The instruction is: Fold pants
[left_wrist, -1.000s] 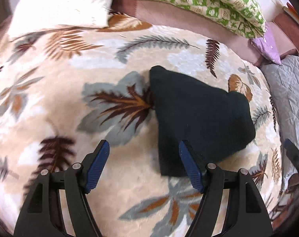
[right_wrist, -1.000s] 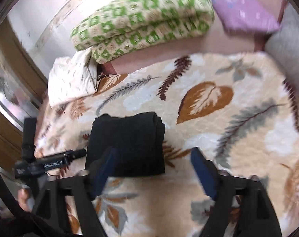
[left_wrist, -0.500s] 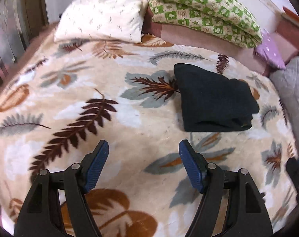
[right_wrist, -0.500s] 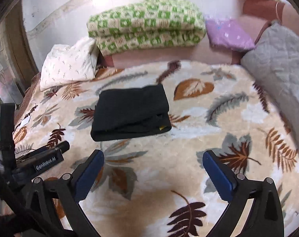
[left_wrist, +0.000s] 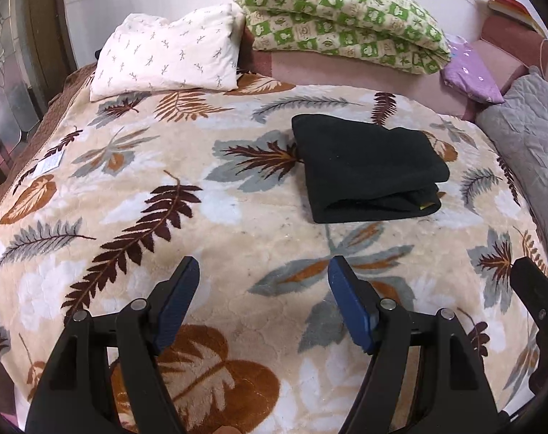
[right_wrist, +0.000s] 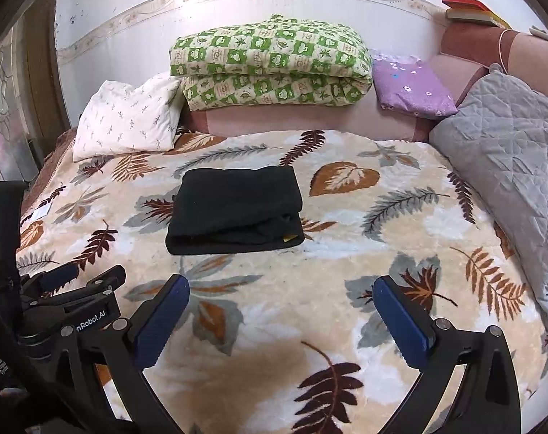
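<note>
The black pants (left_wrist: pixel 368 168) lie folded into a compact rectangle on the leaf-patterned blanket (left_wrist: pixel 136 188); they also show in the right wrist view (right_wrist: pixel 234 209). My left gripper (left_wrist: pixel 263 296) is open and empty, well back from the pants near the bed's front. My right gripper (right_wrist: pixel 281 322) is open and empty, also well short of the pants. The left gripper's body shows at the lower left of the right wrist view (right_wrist: pixel 75 311).
A white pillow (right_wrist: pixel 129 119), a folded green checked quilt (right_wrist: pixel 270 65) and a purple pillow (right_wrist: pixel 411 86) sit along the headboard. A grey quilted cover (right_wrist: pixel 509 152) lies on the right. A wooden frame (left_wrist: pixel 6 72) stands at the left.
Both grippers have pulled back and up from the folded pants, which now lie farther off. Both stay open and empty.
</note>
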`<state>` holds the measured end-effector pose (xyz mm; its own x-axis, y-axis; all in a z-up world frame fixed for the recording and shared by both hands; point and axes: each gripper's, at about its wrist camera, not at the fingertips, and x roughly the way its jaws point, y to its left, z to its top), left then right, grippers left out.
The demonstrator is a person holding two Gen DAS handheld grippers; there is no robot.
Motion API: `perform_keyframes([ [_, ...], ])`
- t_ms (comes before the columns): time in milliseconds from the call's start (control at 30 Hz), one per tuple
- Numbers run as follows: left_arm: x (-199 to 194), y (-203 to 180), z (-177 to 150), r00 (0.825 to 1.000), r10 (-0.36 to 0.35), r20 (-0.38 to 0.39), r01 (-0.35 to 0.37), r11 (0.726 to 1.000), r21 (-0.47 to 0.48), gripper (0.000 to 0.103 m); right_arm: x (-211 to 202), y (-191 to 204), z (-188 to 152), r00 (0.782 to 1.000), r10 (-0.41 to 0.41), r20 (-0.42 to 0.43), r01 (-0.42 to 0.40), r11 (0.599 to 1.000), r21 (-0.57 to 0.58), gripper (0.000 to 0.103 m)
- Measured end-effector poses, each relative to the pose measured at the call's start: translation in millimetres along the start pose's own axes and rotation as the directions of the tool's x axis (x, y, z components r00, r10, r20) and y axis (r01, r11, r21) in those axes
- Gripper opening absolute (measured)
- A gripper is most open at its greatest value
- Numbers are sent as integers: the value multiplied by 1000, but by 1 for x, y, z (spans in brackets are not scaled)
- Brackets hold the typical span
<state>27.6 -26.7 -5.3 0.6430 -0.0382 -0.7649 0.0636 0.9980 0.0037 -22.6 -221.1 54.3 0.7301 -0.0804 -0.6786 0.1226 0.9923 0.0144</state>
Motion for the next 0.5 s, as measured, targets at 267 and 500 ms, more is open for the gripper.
perform_keyframes([
  [267,-8,-3,1,1000,8,26,-8,1000,24,74,-3,-11,-2,1000,-15,0,15,1000,23,102],
  [500,-9,-2,0,999,14,33,-15,1000,24,83,-1,-14,-5,1000,-20,-11,20,999,27,102],
])
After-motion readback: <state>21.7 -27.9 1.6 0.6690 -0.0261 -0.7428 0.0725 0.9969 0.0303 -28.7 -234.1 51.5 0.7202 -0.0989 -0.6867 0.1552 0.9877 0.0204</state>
